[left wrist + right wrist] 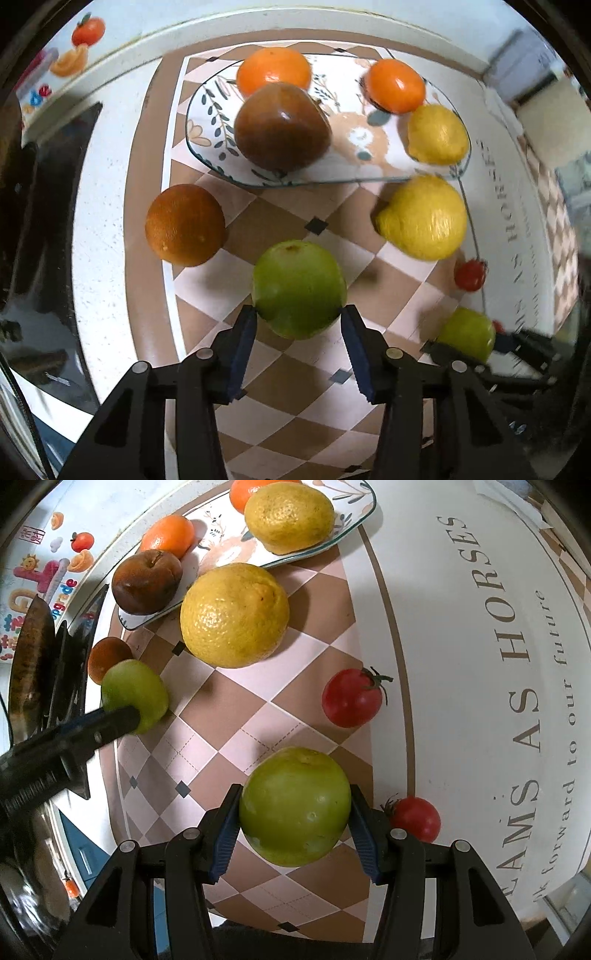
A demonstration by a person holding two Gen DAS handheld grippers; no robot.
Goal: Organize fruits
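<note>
My left gripper [298,314] is shut on a green apple [298,288], its pads touching both sides. My right gripper [293,805] is shut on a second green apple [295,806]; that apple also shows in the left wrist view [467,334]. A patterned glass plate [207,110] holds two oranges [274,70], a dark brown apple [282,125] and a lemon [437,133]. On the cloth lie a large lemon [423,217], a dark orange [184,225] and two tomatoes [351,698].
A checkered tablecloth [258,716] with printed lettering covers the table. A dark pan on a stove [29,653] sits at the left. The left gripper's arm [55,746] reaches in from the left of the right wrist view.
</note>
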